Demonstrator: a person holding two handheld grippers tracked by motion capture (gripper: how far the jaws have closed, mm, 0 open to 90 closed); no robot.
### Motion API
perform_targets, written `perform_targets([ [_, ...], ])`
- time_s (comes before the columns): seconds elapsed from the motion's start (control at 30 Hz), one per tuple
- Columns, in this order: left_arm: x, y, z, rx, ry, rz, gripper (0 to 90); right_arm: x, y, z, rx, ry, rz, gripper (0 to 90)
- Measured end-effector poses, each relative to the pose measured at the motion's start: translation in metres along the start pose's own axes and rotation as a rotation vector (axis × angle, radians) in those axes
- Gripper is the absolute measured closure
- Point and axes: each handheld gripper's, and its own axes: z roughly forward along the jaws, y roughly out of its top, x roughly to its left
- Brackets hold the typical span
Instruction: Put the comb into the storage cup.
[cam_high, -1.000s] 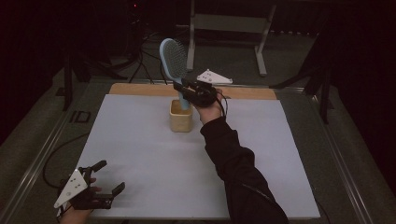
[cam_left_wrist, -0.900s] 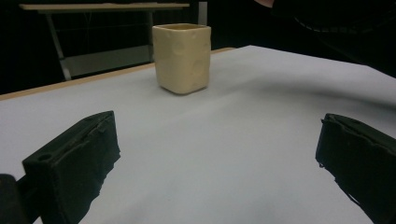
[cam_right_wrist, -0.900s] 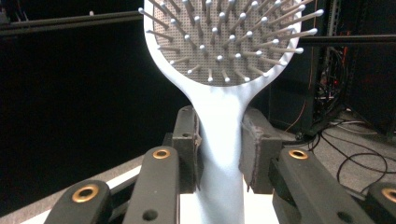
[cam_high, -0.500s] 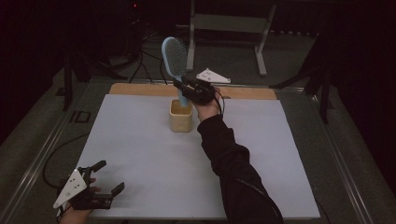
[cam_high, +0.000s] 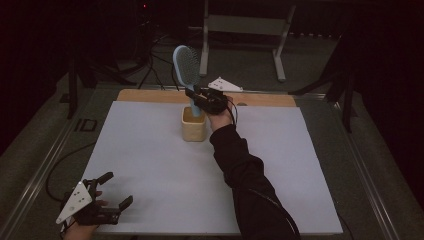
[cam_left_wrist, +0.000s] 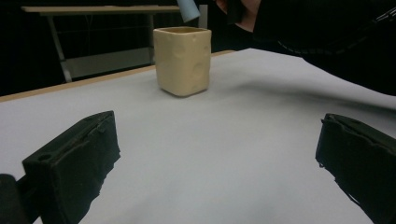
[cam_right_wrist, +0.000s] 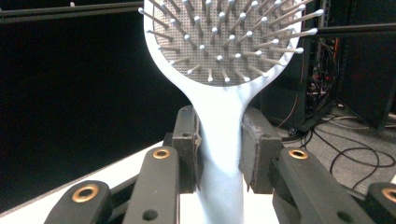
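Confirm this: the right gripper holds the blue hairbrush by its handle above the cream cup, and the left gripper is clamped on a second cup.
Wrong on the left gripper: the left gripper view shows its fingers apart over bare table, holding nothing. The rest stands: the right gripper holds the blue hairbrush by its handle above the cream cup.

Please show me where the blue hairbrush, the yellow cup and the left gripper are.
blue hairbrush (cam_right_wrist: 219, 144), right gripper view, on its neck.
yellow cup (cam_high: 193, 128), high view, on its front wall.
left gripper (cam_high: 116, 190), high view, between its fingertips.

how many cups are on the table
1. A cream cup stands toward the far middle of the white table, right under the blue hairbrush held above it. None seems hidden.
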Motion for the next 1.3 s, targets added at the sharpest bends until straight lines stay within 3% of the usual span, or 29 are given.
perform_targets([
  [0.97, 0.0, 0.0, -0.001, -0.001, -0.001, -0.004, 0.0, -0.004, -0.033, 0.005, 0.056, 0.009, 0.008, 70.0],
  [1.3, 0.0, -0.001, 0.0, 0.0, 0.0, -0.005, 0.0, -0.004, -0.04, 0.001, 0.096, -0.001, -0.017, 69.9],
])
